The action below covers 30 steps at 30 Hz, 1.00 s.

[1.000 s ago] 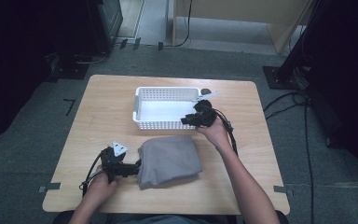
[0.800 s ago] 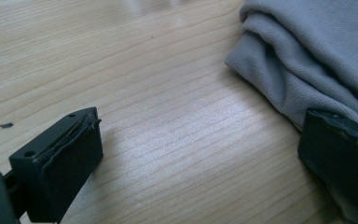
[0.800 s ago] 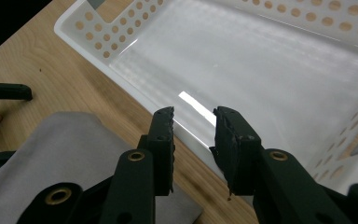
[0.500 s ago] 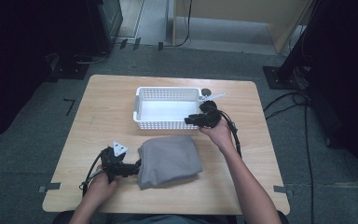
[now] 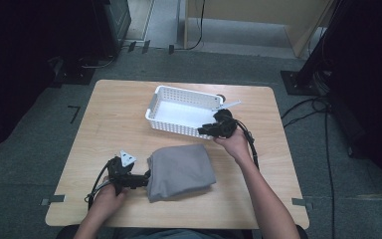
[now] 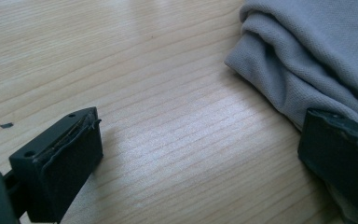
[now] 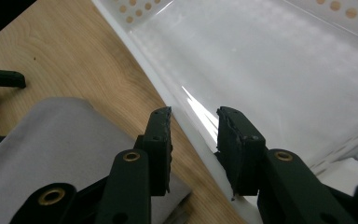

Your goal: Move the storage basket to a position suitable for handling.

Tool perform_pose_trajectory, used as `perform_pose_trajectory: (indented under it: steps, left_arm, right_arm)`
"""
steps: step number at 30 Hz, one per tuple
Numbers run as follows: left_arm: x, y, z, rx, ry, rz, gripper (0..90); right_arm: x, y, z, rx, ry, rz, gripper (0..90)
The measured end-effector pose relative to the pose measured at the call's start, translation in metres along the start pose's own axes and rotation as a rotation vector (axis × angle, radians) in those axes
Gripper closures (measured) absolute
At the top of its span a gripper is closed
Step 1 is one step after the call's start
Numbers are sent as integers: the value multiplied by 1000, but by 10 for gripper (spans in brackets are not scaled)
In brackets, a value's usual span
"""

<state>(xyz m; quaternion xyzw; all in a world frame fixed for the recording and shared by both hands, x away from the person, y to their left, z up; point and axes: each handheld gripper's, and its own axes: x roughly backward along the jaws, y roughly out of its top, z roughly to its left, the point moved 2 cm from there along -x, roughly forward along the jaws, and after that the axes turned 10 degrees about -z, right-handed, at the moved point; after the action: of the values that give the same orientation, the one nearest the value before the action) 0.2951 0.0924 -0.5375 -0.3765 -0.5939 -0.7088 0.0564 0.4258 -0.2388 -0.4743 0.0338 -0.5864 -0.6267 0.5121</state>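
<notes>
Right hand-held gripper at the basket rim, folded cloth waiting beside the left one

The right hand-held gripper (image 7: pixel 193 122) straddles the near wall of the white basket (image 5: pixel 179 124), jaws a little apart and not visibly pinching it. The left hand-held gripper (image 5: pixel 140 180) rests on the surface (image 5: pixel 109 119) with jaws wide apart, one pad against the folded grey cloth (image 5: pixel 180 170), which lies just in front of the basket. Likely next: clamp the rim to steady the basket, then grip the cloth's edge.
</notes>
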Motion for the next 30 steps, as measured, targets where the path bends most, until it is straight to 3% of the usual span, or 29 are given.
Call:
perform_pose_trajectory:
  steps: [3, 7, 9, 11, 14, 17, 21, 30]
  left_arm:
    - [0, 0, 0, 0, 0, 0, 0]
    - [0, 0, 0, 0, 0, 0, 0]
    - [0, 0, 0, 0, 0, 0, 0]
    - [0, 0, 0, 0, 0, 0, 0]
    - [0, 0, 0, 0, 0, 0, 0]
    - [0, 0, 0, 0, 0, 0, 0]
    - [0, 0, 0, 0, 0, 0, 0]
    - [0, 0, 0, 0, 0, 0, 0]
  right_arm:
    - [3, 0, -3, 24, -16, 15, 617]
    - [15, 3, -7, -14, 1, -36, 646]
    - [24, 6, -11, -50, -13, -76, 717]
    - [30, 9, -14, -66, -56, -87, 811]
    - [31, 9, -19, -82, -94, -62, 863]
    - [27, 6, -22, -86, -97, -44, 897]
    - [25, 7, -27, -61, -144, -23, 900]
    - [26, 6, -44, -71, -170, -28, 900]
